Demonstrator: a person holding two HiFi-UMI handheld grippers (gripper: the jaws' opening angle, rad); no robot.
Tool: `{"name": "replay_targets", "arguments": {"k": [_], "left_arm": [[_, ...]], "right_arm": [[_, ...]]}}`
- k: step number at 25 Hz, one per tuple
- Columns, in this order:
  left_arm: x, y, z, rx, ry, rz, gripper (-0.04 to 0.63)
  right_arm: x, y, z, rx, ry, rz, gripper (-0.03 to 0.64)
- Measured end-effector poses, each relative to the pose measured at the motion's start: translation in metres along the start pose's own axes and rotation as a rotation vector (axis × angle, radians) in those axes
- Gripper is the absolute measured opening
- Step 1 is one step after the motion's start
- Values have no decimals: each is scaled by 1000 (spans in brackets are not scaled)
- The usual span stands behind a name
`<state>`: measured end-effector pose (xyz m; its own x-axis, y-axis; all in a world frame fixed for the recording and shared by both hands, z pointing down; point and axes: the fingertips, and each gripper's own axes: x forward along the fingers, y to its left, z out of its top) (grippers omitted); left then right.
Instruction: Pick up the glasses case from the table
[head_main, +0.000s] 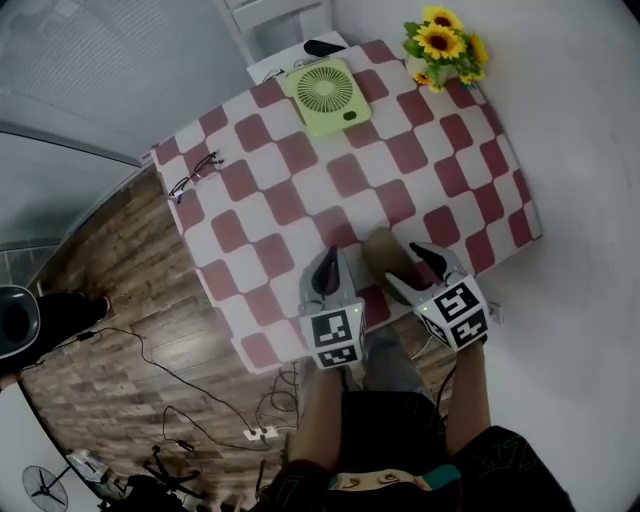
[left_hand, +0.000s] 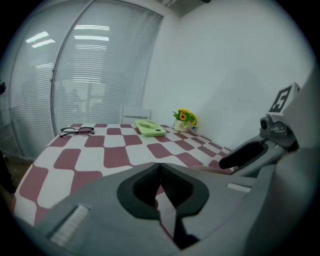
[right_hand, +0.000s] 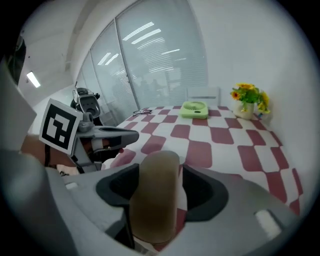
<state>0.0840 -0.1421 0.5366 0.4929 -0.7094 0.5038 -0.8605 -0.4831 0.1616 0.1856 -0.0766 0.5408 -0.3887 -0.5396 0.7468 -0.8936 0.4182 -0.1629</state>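
The brown glasses case (head_main: 383, 254) lies on the red-and-white checked tablecloth (head_main: 300, 210) near the table's front edge. My right gripper (head_main: 408, 268) reaches over it from the right. In the right gripper view the case (right_hand: 155, 200) stands between the jaws of the right gripper (right_hand: 159, 170), with a thin gap showing on its right side, so the jaws are open around it. My left gripper (head_main: 330, 268) hovers just left of the case. Its jaws meet at the tips in the left gripper view, where the left gripper (left_hand: 160, 167) is shut and holds nothing.
A pair of black glasses (head_main: 195, 172) lies at the cloth's far left. At the back edge stand a green fan (head_main: 325, 95) and a pot of sunflowers (head_main: 443, 45). Cables and a power strip (head_main: 262, 432) lie on the wooden floor below the front edge.
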Motion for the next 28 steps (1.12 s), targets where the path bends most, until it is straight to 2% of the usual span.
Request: {"name": "replay_targets", "arguments": {"k": [3, 7, 13, 17, 19, 22, 28], "left_arm": [[-5, 3, 0, -18, -8, 43, 11], [-16, 12, -5, -42, -18, 99, 11], [-35, 38, -14, -96, -47, 164, 11], [-41, 53, -13, -123, -64, 177, 11], [-45, 59, -5, -126, -81, 173, 11], [-51, 71, 11, -119, -115, 176, 11], [-65, 96, 46, -101, -188, 194, 11]], "right_arm": [[12, 8, -12, 2, 97, 90, 318], [23, 14, -19, 20, 150, 147, 347], [33, 12, -22, 23, 200, 136, 368], [36, 17, -22, -23, 225, 83, 357], [37, 21, -11, -30, 188, 63, 356], [37, 34, 22, -28, 63, 75, 356], [32, 52, 78, -116, -97, 18, 356]]}}
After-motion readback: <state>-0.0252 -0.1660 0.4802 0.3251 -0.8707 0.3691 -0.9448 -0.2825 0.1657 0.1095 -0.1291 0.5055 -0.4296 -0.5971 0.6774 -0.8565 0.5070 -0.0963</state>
